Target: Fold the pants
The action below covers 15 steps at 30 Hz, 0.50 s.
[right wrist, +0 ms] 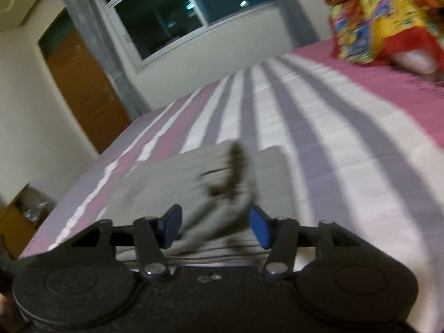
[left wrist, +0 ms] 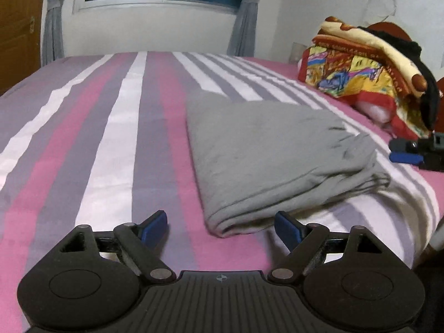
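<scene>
The grey pants point(left wrist: 277, 161), of soft knit, are lying folded in a thick rectangle on the striped bed point(left wrist: 111, 138). The left gripper point(left wrist: 222, 229) is being held wide open before their folded edge. The right gripper point(right wrist: 216, 229) is open around the crumpled end; contact is blurred.
</scene>
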### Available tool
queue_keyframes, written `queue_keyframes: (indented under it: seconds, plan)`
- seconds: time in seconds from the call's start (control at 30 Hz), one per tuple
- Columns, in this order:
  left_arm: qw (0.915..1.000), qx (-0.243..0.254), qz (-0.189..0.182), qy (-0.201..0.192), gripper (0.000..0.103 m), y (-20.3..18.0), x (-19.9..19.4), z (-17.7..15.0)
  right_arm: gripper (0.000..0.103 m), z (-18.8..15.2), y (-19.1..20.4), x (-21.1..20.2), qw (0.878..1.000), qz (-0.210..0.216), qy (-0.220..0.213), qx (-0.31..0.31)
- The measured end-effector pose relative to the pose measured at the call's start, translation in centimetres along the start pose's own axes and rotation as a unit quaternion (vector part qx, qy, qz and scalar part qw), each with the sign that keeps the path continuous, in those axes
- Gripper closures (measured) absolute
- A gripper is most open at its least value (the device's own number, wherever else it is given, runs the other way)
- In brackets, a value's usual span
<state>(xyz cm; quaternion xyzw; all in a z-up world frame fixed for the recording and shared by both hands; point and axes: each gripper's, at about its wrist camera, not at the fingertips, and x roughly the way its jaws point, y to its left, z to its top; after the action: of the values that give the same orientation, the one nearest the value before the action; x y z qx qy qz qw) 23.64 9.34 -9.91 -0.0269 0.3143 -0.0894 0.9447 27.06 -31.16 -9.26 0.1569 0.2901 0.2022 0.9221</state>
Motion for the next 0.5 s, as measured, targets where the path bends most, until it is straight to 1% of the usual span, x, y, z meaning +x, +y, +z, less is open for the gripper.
queue_keyframes:
  seconds: [0.07, 0.17, 0.27, 0.33, 0.43, 0.5]
  plan:
    - [1.0, -0.003, -0.001, 0.002, 0.02, 0.1, 1.0, 0.0, 0.055, 0.0, 0.7, 1.3, 1.0, 0.004, 0.012, 0.011]
    - [0.9998, 0.01, 0.014, 0.003, 0.02, 0.0, 2.0, -0.4, 0.058, -0.2, 1.2, 2.8, 0.999, -0.003, 0.029, 0.023]
    - [1.0, 0.003, 0.0, -0.008, 0.02, 0.7, 1.7, -0.8, 0.061, -0.3, 1.6, 3.3, 0.999, -0.011, 0.026, 0.02]
    - [0.9999, 0.007, 0.011, -0.011, 0.02, 1.3, 1.8, -1.1, 0.062, -0.2, 1.9, 3.5, 0.999, -0.012, 0.025, 0.016]
    - [0.9995, -0.023, -0.001, -0.021, 0.02, 2.5, 2.2, -1.0, 0.063, 0.0, 2.4, 4.4, 0.999, -0.025, 0.03, 0.003]
    - [0.9994, -0.024, 0.0, -0.026, 0.02, 2.3, 2.6, -0.9, 0.063, 0.7, 2.8, 4.4, 0.999, -0.039, 0.023, -0.001]
